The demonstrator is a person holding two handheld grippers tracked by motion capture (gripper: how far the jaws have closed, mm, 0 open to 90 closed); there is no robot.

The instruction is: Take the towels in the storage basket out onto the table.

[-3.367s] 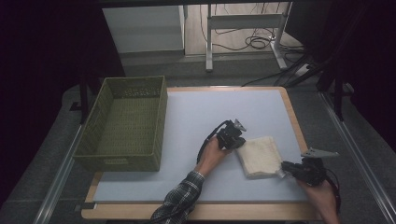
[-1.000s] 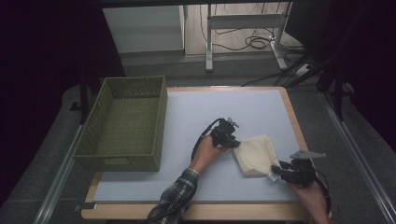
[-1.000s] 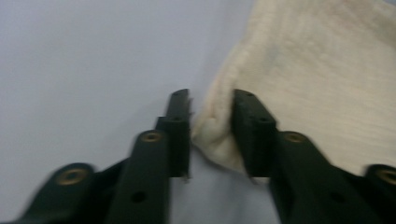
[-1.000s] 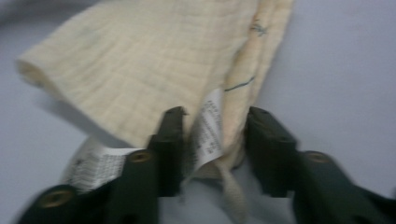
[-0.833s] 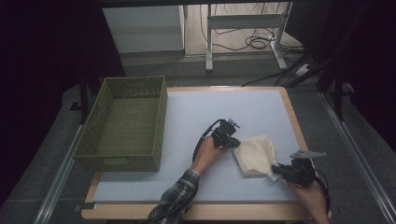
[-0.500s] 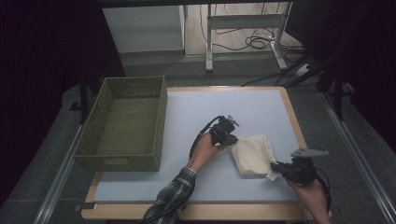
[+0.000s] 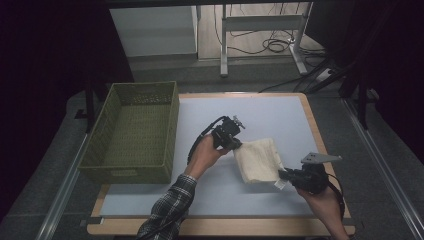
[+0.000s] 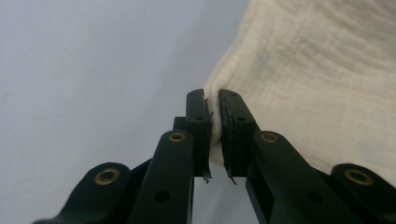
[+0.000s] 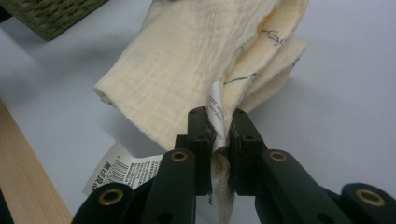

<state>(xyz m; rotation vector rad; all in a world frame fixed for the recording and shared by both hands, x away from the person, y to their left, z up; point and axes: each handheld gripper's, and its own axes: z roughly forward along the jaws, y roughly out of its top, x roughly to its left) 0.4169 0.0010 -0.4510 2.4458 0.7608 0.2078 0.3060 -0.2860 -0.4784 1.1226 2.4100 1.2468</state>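
The cloth point(image 7: 257, 161), a cream folded piece with a printed tag point(image 9: 122, 170) at its near end, hangs between the two tools just above the right half of the counter point(image 7: 150, 200), well apart from the basket point(image 7: 132, 135) on the left. It looks to be lifted off the surface at both held corners, sagging in the middle

The weak spot, as I judge it, is the right tool's point(image 9: 218, 122) bite: its jaws are closed tight, but what shows between them is mostly a thin care label point(image 9: 215, 109) and a narrow fold of fabric. If the pull goes through the label alone, that end could slip free and the cloth would drop and unfold. The left tool point(image 8: 212, 100) is likewise clamped shut, on the very edge of a corner; a sharp tug apart could drag that thin hem out. Uneven lifting would also let the loose layers fan open, as they already begin to in the right gripper view, and a trailing fold could catch the basket rim if the cloth is carried that way

The left hand point(image 7: 205, 155) reaches in from the bottom centre, forearm angled up and right, tool pointing right at the far corner. The right hand point(image 7: 320, 197) sits low at the near right edge, tool pointing left and level
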